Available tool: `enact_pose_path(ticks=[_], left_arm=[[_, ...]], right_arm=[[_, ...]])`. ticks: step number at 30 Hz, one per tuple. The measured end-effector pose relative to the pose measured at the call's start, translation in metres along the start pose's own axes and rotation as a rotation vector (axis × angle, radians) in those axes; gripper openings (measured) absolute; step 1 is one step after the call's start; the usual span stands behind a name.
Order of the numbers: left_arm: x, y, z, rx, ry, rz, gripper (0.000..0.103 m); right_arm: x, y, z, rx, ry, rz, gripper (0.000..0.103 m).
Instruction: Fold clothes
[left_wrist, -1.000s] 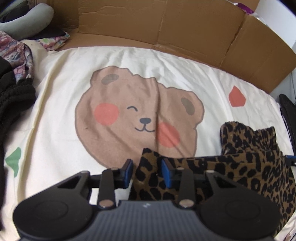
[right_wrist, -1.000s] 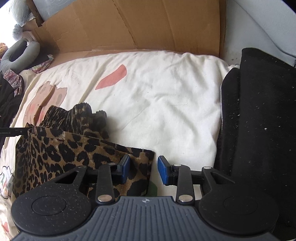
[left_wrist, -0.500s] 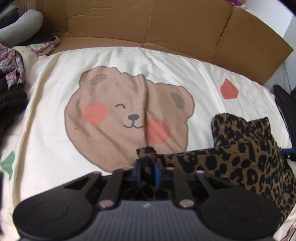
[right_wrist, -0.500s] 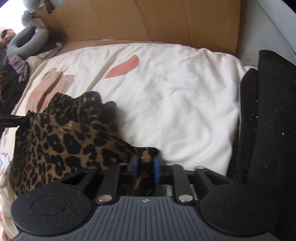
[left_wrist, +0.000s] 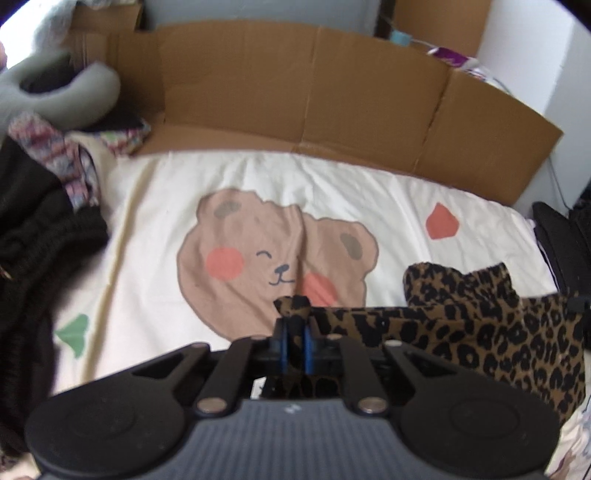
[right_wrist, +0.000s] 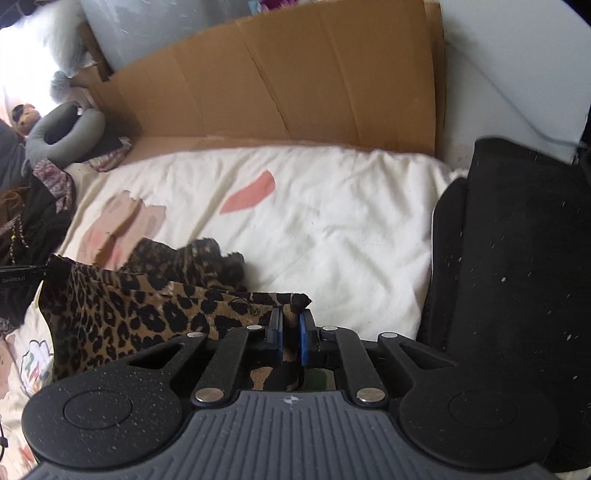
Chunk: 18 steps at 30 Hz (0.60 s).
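Cream bedsheet with the brown cartoon bear print (left_wrist: 280, 258) was your work surface, with a wall of flattened brown cardboard (left_wrist: 314, 92) along the far edge and a heap of dark and patterned clothes (left_wrist: 40, 229) piled off to your left. You had the leopard-print fabric garment (left_wrist: 498, 332) strung between both tools over the sheet, its far part bunched up on the bed toward the right side.

Your left gripper (left_wrist: 294, 341) was clamped down on one corner of it, blue pads pinched tight with a nub of cloth poking out above. Your right gripper (right_wrist: 290, 338) was doing the same on the opposite corner, jaws closed on the fabric, right next to the black padded thing (right_wrist: 517, 258) at the bed's edge.

Judging by how it sagged and crumpled, that cloth was thin, light and totally limp, so it wouldn't hold any shape by itself. Corners and hems looked like the sane places to grab. I'd guess it could slip out of a shallow pinch if you tugged hard.
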<state>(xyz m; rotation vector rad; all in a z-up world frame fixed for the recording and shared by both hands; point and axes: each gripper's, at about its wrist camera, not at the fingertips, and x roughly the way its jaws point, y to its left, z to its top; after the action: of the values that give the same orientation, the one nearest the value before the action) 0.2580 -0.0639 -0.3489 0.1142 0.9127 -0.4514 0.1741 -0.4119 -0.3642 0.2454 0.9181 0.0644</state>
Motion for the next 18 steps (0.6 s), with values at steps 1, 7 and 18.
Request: enact_pose_path(ticks=[1, 7, 18], left_arm=[[-0.004, -0.001, 0.0, 0.001, -0.007, 0.001, 0.009], [-0.024, -0.002, 0.004, -0.009, -0.048, -0.006, 0.009], [-0.05, -0.007, 0.024, -0.018, -0.135, 0.002, 0.009]], right_arm=[[-0.004, 0.002, 0.0, -0.004, -0.007, 0.002, 0.006], [-0.026, 0.007, -0.003, -0.006, -0.047, 0.004, 0.006], [-0.054, 0.015, 0.012, 0.002, -0.111, -0.002, 0.006]])
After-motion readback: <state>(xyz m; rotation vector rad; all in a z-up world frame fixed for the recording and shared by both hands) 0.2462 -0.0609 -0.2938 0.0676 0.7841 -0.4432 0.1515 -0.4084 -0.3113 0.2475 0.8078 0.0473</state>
